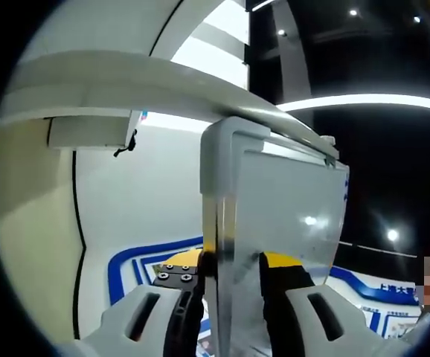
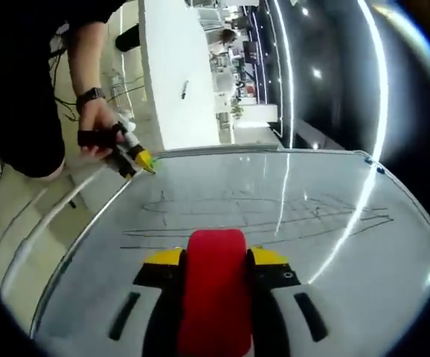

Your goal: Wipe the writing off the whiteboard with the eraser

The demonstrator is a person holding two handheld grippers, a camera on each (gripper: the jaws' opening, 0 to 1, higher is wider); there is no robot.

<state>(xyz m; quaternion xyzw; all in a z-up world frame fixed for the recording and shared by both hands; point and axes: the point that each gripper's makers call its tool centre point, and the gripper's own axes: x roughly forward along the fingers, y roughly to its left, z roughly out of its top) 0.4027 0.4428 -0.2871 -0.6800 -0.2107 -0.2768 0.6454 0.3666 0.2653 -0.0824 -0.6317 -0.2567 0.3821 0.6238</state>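
Observation:
The whiteboard [image 2: 304,245] spreads under my right gripper [image 2: 216,262], with faint scribbled lines [image 2: 274,212] across its middle. That gripper is shut on a red eraser [image 2: 215,290], which rests against the board surface. In the left gripper view the whiteboard [image 1: 282,216] stands on edge, grey frame toward me, and my left gripper [image 1: 233,275] is shut on its lower edge. In the right gripper view, the left gripper [image 2: 137,160], held by a person's hand [image 2: 96,123], grips the board's far left edge.
A white desk and floor lie behind the board in the left gripper view, with a blue-bordered floor mat [image 1: 152,260]. A white counter [image 2: 174,67] and cables on the floor sit beyond the board in the right gripper view. Dark walls with ceiling lights surround.

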